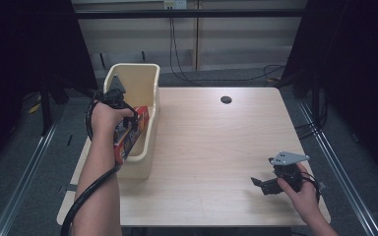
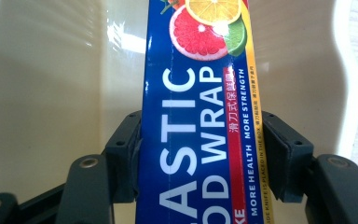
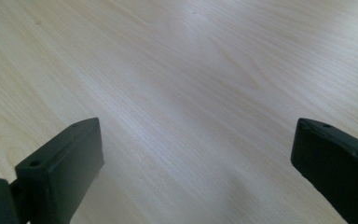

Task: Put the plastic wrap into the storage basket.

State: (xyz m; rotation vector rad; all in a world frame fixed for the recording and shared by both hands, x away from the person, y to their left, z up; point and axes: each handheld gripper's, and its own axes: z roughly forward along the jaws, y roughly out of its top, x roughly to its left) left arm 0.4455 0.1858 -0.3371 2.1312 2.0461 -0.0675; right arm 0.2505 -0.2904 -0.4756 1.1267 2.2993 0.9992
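A long blue plastic food wrap box [image 2: 196, 116] with citrus pictures is clamped between the two jaws of my left gripper [image 2: 200, 158]. In the high view the plastic food wrap box [image 1: 134, 132] lies lengthwise inside the cream bin [image 1: 150, 81] at the table's left, with my left gripper [image 1: 119, 113] held over it. My right gripper [image 1: 261, 184] rests low over the table near the front right, open, with nothing between its jaws. In the right gripper view my right gripper [image 3: 196, 154] stands wide apart over bare wood.
The light wooden table [image 1: 211, 147] has a dark round cable hole [image 1: 226, 100] near its far edge. Cables hang along the wall behind. Black curtains flank both sides. The bin's inner walls [image 2: 51, 84] surround the box closely.
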